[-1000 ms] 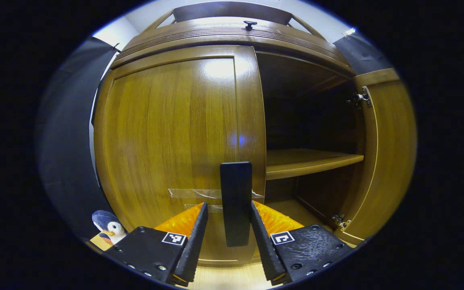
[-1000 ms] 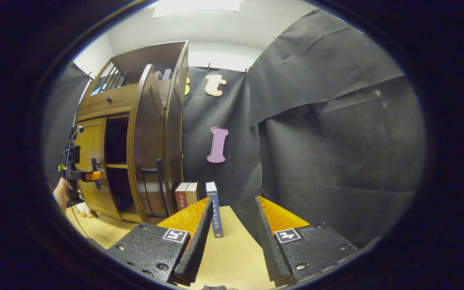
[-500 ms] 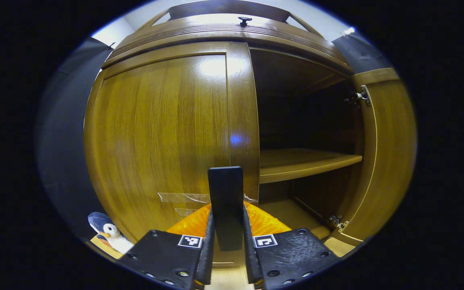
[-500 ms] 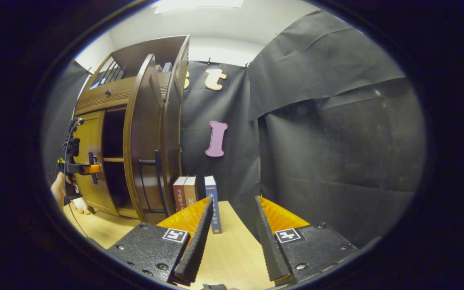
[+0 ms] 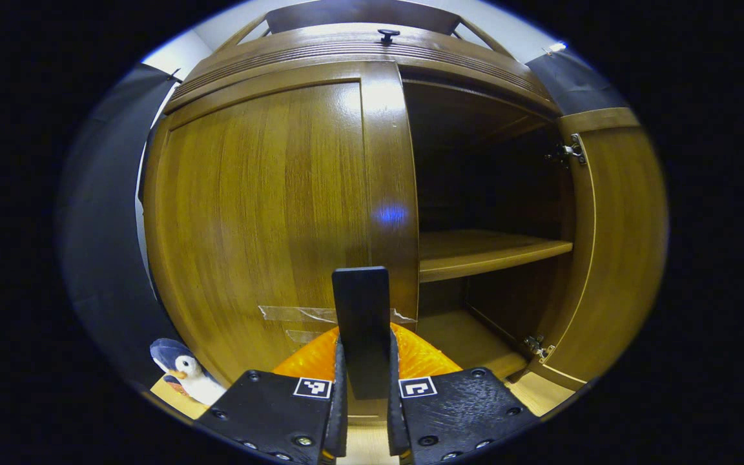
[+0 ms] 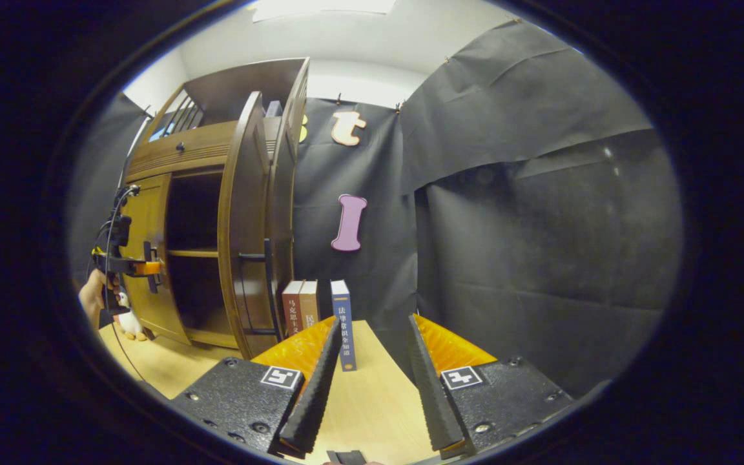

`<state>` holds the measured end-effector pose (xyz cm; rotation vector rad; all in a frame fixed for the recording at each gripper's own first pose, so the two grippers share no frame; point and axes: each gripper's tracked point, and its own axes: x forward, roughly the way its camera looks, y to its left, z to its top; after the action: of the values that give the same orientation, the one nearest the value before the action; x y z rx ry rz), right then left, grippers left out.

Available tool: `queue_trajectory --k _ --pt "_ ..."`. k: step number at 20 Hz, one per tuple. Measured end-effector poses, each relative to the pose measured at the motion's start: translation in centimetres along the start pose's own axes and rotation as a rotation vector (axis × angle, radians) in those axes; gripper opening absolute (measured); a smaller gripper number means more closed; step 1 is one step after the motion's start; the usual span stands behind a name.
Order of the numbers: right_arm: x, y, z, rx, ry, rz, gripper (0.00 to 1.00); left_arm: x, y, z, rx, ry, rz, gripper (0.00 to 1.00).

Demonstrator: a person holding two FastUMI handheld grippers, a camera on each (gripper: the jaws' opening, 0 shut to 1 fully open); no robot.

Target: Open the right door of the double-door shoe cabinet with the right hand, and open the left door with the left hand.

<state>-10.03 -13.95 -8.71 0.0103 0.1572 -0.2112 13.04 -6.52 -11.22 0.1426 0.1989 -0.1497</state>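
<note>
The wooden shoe cabinet stands close in the left gripper view. Its left door is closed or nearly so, and its right door is swung wide, baring a shelf. My left gripper is shut on the left door's dark upright handle. In the right gripper view the cabinet is at the left, with the open right door edge-on and its handle showing. My right gripper is open, well away from the cabinet, nothing between its fingers. The left gripper and a hand show at the left door.
A toy penguin sits by the cabinet's lower left corner. Books stand upright on the pale wooden table beside the open door. Black cloth wall lies ahead of the right gripper.
My left gripper closed from open onto the left door's handle. The right gripper has drifted slightly, staying open.
</note>
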Motion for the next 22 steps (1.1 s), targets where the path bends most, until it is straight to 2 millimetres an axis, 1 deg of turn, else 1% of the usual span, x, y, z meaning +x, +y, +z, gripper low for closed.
queue_trajectory --k 2,3,4,5,6,7,9,10,12,13,15,17,19,20,22 --pt "-0.3 0.3 -0.1 0.006 -0.001 0.009 0.66 -1.0 0.2 -0.2 -0.004 0.003 -0.013 0.23" --pt "-0.4 0.3 -0.1 0.018 -0.005 0.009 0.67 -1.6 0.2 -0.2 -0.007 0.004 -0.022 0.23" --pt "-0.4 0.3 -0.2 0.028 0.0 0.008 0.65 -2.3 0.3 -0.3 -0.009 0.007 -0.031 0.23" --pt "-0.4 0.4 -0.3 0.037 0.006 0.008 0.67 -2.9 0.4 -0.3 -0.008 0.009 -0.036 0.23" --pt "-0.5 0.6 -0.5 0.046 0.009 0.01 0.65 -3.5 0.6 -0.4 -0.005 0.011 -0.038 0.23" --pt "-0.7 0.8 -0.5 0.051 0.01 0.016 0.67 -4.1 0.8 -0.5 0.0 0.012 -0.035 0.23" --pt "-0.9 1.4 -0.4 0.056 0.003 0.027 0.66 -5.1 1.2 -0.7 0.013 0.009 -0.029 0.24" --pt "-1.1 1.8 -0.4 0.056 0.004 0.034 0.67 -5.7 1.4 -0.7 0.018 0.006 -0.029 0.23" --pt "-1.3 2.6 -0.5 0.053 0.008 0.047 0.67 -6.6 1.7 -0.9 0.01 0.006 -0.03 0.23" --pt "-1.4 2.8 -0.5 0.051 0.008 0.055 0.65 -7.0 1.9 -0.9 0.004 0.009 -0.028 0.23" --pt "-1.7 3.5 -0.4 0.049 0.0 0.073 0.66 -8.0 2.3 -1.1 0.003 0.01 -0.016 0.23" --pt "-1.8 4.0 -0.5 0.05 0.001 0.086 0.67 -9.0 2.8 -1.2 0.008 0.011 -0.007 0.23" --pt "-1.8 4.4 -0.7 0.053 0.008 0.093 0.67 -9.9 3.4 -1.5 -0.001 0.013 -0.001 0.23" --pt "-1.9 4.6 -0.6 0.054 0.008 0.098 0.66 -10.4 3.8 -1.6 0.0 0.013 0.004 0.23" --pt "-2.0 5.2 -0.6 0.055 0.007 0.111 0.66 -11.4 4.5 -1.6 0.026 0.007 0.019 0.23"
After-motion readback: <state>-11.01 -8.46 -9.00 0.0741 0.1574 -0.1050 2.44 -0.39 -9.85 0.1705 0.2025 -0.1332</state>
